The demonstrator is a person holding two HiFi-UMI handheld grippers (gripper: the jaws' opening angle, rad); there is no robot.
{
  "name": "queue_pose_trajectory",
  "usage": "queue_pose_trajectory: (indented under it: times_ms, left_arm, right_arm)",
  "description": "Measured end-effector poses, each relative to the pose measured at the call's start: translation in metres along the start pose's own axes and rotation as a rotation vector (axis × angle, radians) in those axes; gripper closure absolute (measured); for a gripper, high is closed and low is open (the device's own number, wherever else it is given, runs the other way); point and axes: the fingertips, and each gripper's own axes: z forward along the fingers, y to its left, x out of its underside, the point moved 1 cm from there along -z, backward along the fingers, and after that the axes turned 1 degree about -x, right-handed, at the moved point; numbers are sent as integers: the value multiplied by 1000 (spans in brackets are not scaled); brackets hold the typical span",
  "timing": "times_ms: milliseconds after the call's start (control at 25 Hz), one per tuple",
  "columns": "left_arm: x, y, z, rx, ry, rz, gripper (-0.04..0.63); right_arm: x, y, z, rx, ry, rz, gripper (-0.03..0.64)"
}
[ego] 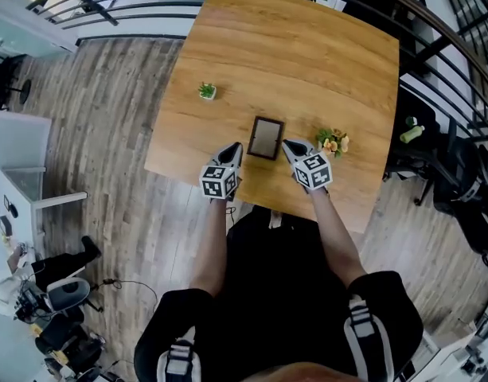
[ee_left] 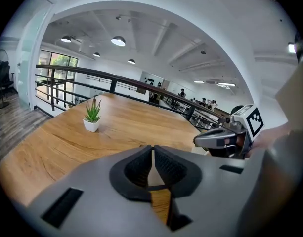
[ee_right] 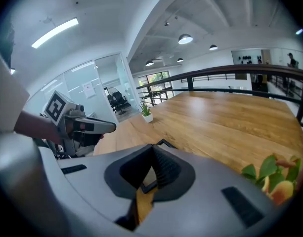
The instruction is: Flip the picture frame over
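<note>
Left tongs (ee_left: 152, 151) fill the near foreground, jaws pressed together, nothing gripped between them. Wooden table (ee_left: 57, 142) stretches beyond. Small potted plant (ee_left: 92, 116) in a white pot stands upright at far left on the table. Right tongs (ee_left: 200, 140) with marker cube at right, tip pointing left. Black railing (ee_left: 111, 78) behind, ceiling lamps (ee_left: 118, 41) lit.

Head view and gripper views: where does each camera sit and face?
Head view: on the head, steeply down at black rectangular picture frame on light wooden table; forearms, left gripper, right gripper show.
Left gripper view: on that gripper, across the table; own shut jaws show.
Right gripper view: likewise, the frame's corner past its shut jaws.
Shared: both show the small green plant in a white pot.
</note>
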Motion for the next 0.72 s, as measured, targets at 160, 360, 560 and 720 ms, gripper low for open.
queue_pose_trajectory:
  times_ms: [160, 360, 560, 720]
  left_arm:
    - [6, 4, 16, 14, 44, 40, 563]
    - [21, 6, 34, 23, 95, 63, 560]
    - [33, 7, 48, 48, 131, 34, 482]
    - [38, 8, 54, 44, 152, 36, 465]
  right_arm:
    - [3, -4, 7, 20, 6, 22, 609]
    - [15, -12, 12, 41, 19, 53, 609]
    - [24, -18, 13, 58, 33, 75, 609]
    - [29, -22, 14, 67, 36, 95, 609]
